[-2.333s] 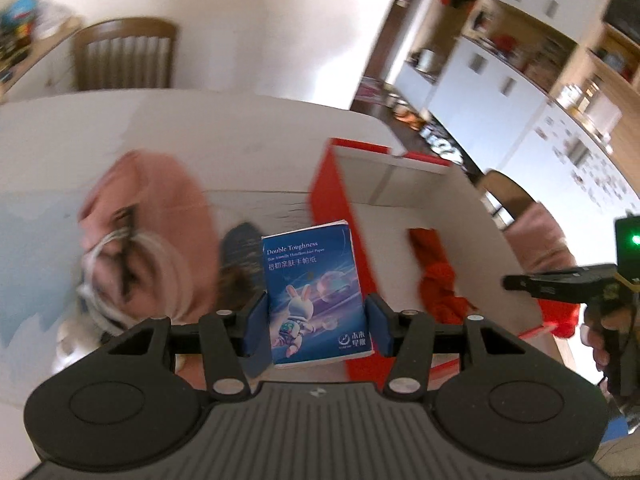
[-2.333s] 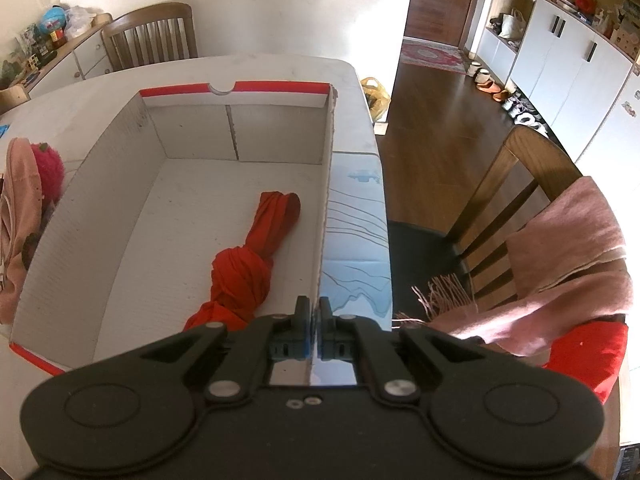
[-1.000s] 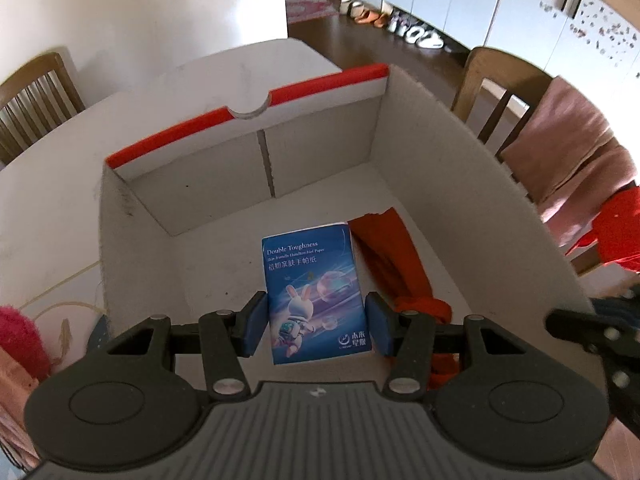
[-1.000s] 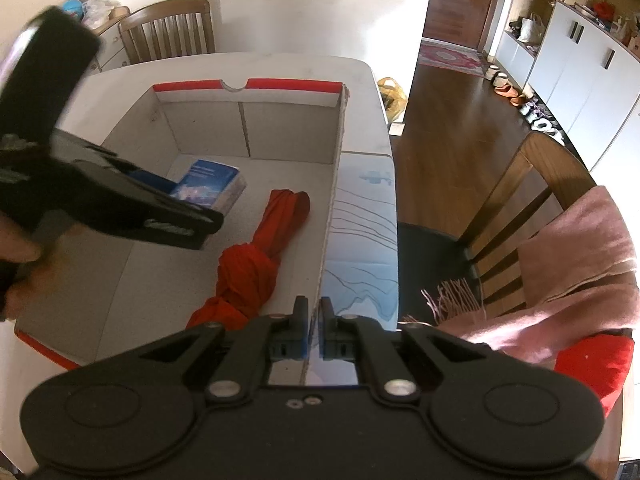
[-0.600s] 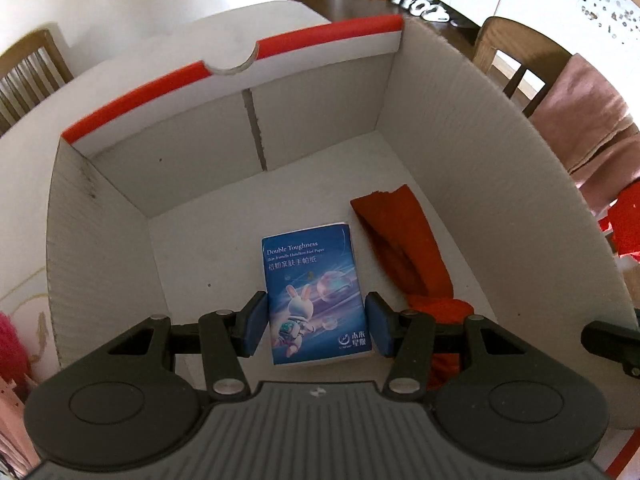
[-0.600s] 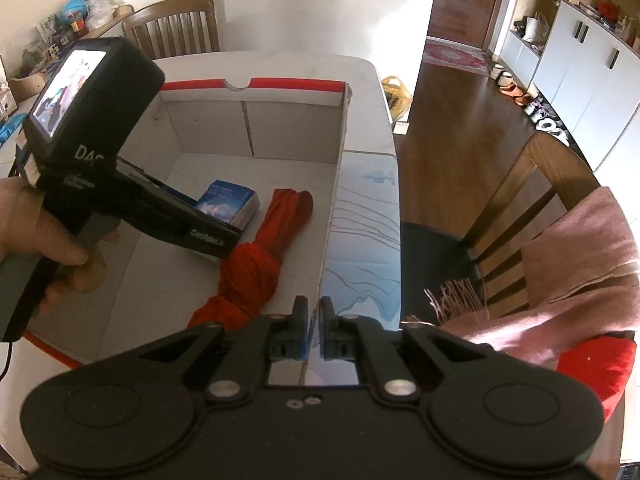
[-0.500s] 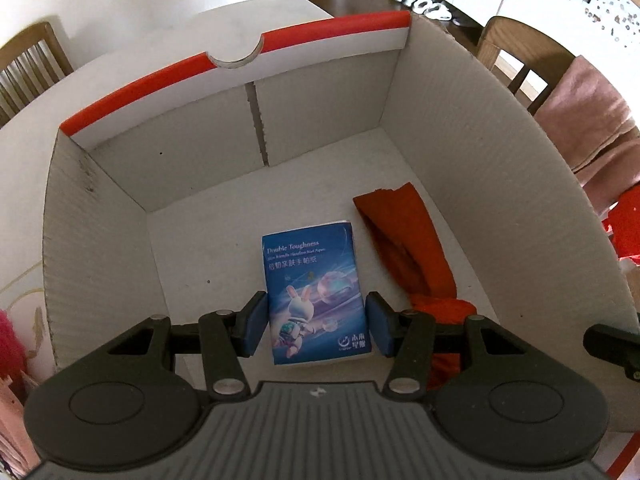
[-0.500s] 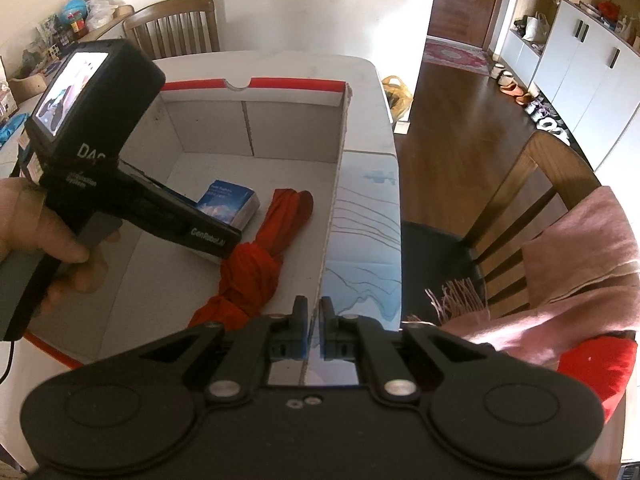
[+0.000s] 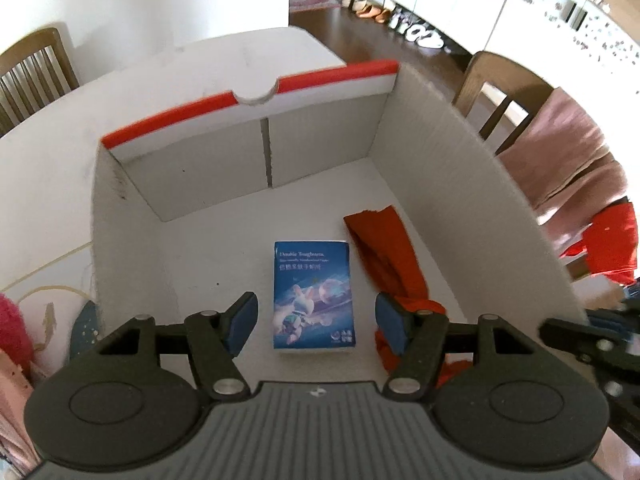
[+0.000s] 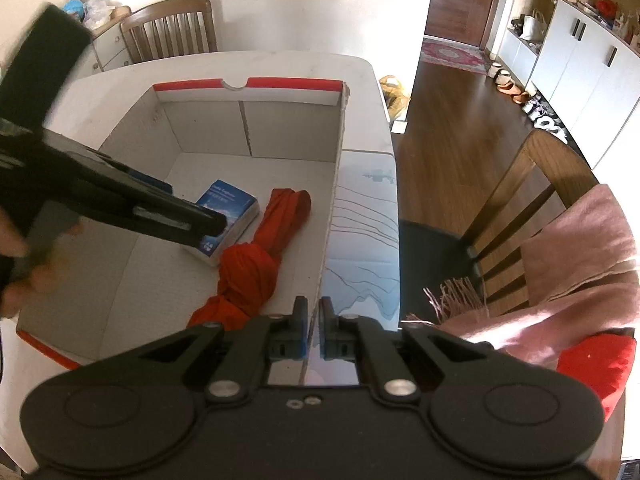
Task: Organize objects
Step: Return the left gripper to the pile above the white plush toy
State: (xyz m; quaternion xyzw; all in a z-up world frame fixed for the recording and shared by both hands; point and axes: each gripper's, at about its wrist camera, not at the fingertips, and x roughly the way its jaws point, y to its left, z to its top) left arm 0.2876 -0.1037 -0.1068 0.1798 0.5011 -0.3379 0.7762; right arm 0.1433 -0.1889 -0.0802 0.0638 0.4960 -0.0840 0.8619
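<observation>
the left claw [image 9: 315,318] was opening, pads clear of the tissue pack [image 9: 313,294], laid flat in the box [image 9: 460,184] beside the red cloth [image 9: 386,256]; the right claw [image 10: 314,330] sat closed, empty.

Hidden, cropped and blurred items, as I see them from my station.

Red cloth [image 9: 384,248]: near end behind my left gripper [image 9: 316,318]; tissue pack [image 10: 228,216]: near corner behind it in the right view, small print unreadable. Hand [image 10: 24,256]: blurred, cut by the left edge. Pink fuzzy object [image 9: 12,336]: cropped. Right gripper [image 9: 592,344]: blurred, partly out of frame.
</observation>
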